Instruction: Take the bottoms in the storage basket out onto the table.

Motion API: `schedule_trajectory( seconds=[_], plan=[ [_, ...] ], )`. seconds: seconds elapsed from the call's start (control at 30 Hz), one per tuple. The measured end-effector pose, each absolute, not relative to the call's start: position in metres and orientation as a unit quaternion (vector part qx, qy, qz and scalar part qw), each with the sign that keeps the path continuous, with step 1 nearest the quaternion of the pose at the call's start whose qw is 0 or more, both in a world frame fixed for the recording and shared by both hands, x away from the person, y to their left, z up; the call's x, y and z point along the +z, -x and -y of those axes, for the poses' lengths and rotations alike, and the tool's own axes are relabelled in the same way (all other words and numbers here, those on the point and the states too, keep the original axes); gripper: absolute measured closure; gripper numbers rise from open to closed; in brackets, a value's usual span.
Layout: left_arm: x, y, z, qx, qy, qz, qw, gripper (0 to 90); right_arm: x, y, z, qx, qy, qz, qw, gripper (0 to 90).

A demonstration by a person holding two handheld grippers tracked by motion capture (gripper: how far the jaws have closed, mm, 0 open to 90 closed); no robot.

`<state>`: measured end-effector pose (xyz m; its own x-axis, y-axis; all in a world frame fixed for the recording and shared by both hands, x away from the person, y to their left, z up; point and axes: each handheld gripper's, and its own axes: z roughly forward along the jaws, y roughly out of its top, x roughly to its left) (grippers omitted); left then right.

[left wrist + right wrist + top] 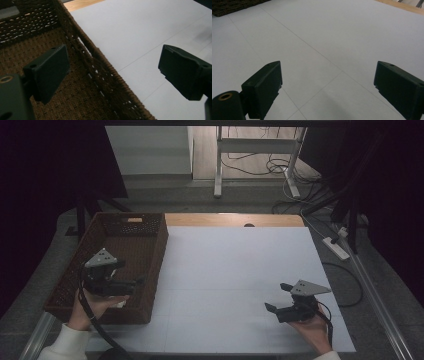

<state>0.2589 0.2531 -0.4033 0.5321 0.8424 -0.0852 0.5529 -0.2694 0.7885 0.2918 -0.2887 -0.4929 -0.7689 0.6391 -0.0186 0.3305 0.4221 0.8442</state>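
A brown woven basket [160, 250] stands on the left part of the white table top [235, 265]. A hand holds my left gripper [131, 274] above the basket's near right side, pointing right. In the left gripper view this gripper [112, 67] is open: one jaw hangs over the basket's woven floor, the other over the white surface, with the basket wall [100, 57] below between them. My right gripper [277, 296] is held low over the table's near right area. It [328, 72] is open with only white surface beyond it.
A strip of bare wood [230, 219] runs along the table's far edge. A corner of the basket [232, 6] appears at the top left of the right gripper view. A metal frame [260, 150], cables and a power strip [336, 247] are on the floor.
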Motion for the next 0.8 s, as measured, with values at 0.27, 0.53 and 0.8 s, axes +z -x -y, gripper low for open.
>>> schedule_trajectory(
  seconds=[0.27,0.53,0.8],
  plan=[
    [-0.403,-0.265,-0.262,0.182,-0.773,-0.462,0.395,9.1,-0.494,-0.292,0.289,0.448,-0.295,-0.827,0.170,8.1],
    [-0.401,-0.273,-0.274,0.191,-0.770,-0.478,0.378,9.1,-0.495,-0.293,0.288,0.446,-0.295,-0.828,0.168,8.1],
    [-0.406,-0.279,-0.290,0.184,-0.760,-0.497,0.376,9.2,-0.496,-0.293,0.288,0.444,-0.295,-0.830,0.166,8.1]
  ],
)
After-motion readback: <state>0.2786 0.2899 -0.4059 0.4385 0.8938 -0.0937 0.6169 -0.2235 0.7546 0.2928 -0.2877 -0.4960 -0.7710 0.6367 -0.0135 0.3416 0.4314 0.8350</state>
